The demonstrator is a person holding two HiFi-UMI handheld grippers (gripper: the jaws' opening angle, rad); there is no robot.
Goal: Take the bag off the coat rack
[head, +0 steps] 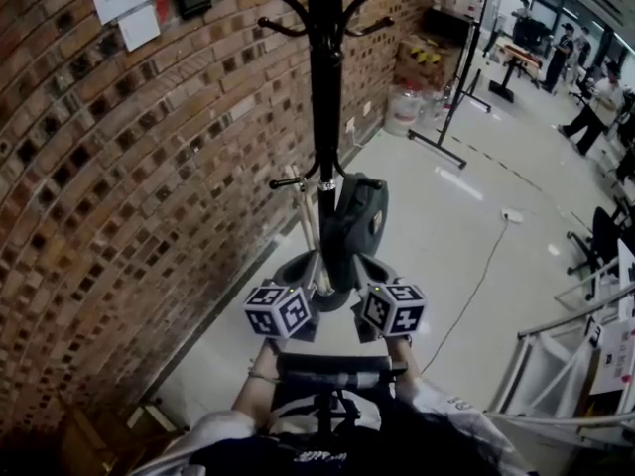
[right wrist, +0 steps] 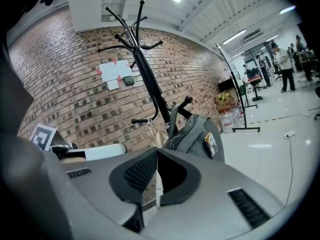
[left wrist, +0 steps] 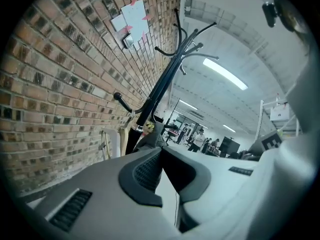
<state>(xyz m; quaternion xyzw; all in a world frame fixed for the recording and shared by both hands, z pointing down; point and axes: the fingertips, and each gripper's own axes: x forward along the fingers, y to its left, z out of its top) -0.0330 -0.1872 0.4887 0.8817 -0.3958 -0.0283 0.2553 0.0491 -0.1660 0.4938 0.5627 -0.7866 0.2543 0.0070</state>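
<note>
**Left gripper (left wrist: 161, 151) and right gripper (right wrist: 156, 152) both closed on nothing**

Their jaws are pressed together. The two sit side by side, just on the near side of the grey fabric bag (head: 354, 221). It hangs from a low hook of the black metal coat rack (head: 324, 87), its long axis upright along the pole and on the pole's right. A red brick wall (head: 119, 167) runs close on the left. The glossy pale floor (head: 446, 226) lies open to the right and far side, with a black stand (head: 454, 97) and people (head: 595, 107) well apart.
</note>
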